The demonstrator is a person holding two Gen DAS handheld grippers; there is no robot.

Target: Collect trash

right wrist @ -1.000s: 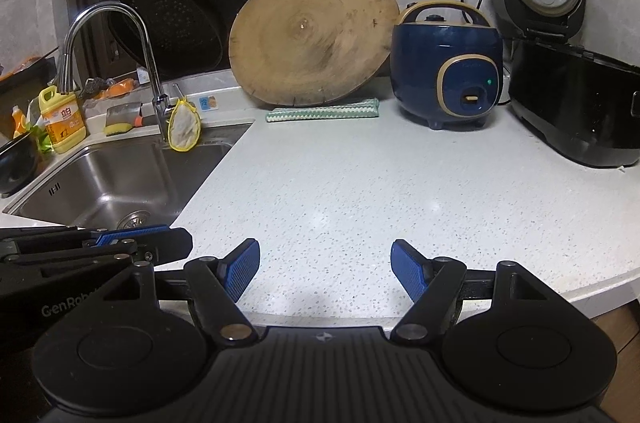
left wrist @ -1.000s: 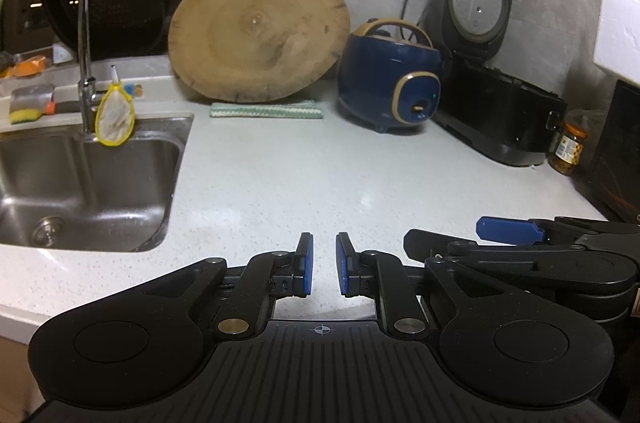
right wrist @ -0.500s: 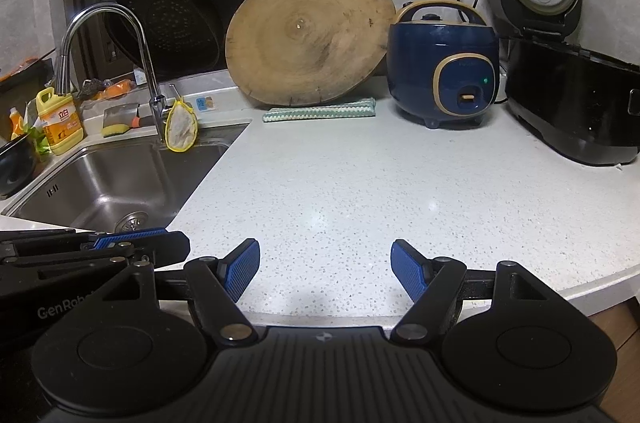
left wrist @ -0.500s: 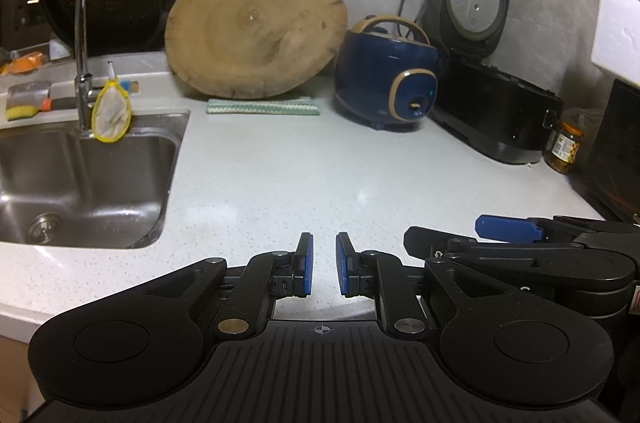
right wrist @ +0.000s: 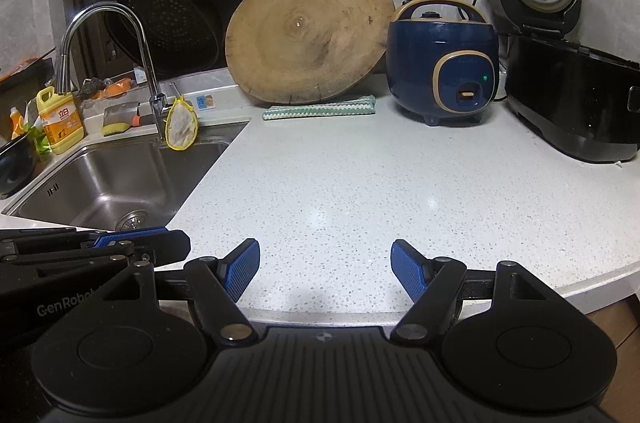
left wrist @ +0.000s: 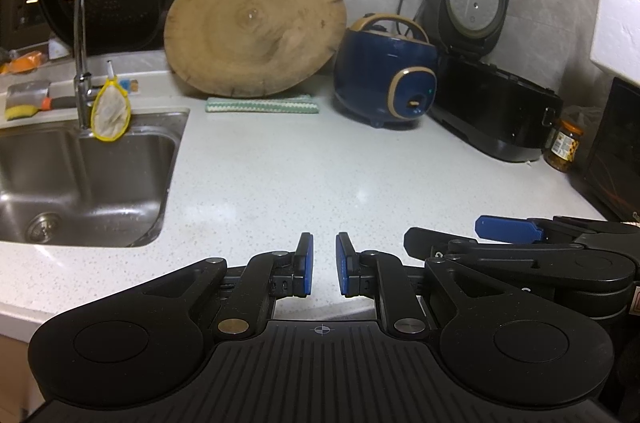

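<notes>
No loose trash shows on the white speckled counter (left wrist: 320, 175) (right wrist: 360, 183). My left gripper (left wrist: 323, 265) hovers over the counter's front edge, its blue pads nearly together with a narrow gap and nothing between them. My right gripper (right wrist: 325, 269) is wide open and empty, just to the right of the left one. The right gripper also shows side-on in the left wrist view (left wrist: 508, 229), and the left one shows in the right wrist view (right wrist: 132, 237). A yellow-rimmed strainer net (left wrist: 110, 111) (right wrist: 181, 129) hangs at the tap.
A steel sink (left wrist: 76, 179) (right wrist: 120, 179) with a tap (left wrist: 76, 35) lies at the left. At the back stand a round wooden board (left wrist: 256, 31), a folded green cloth (left wrist: 262, 104), a blue rice cooker (left wrist: 388, 73), an open black cooker (left wrist: 492, 103) and a jar (left wrist: 564, 145).
Both views have shifted slightly, the scene sliding a little left and down. Neither gripper's jaw opening has changed.
</notes>
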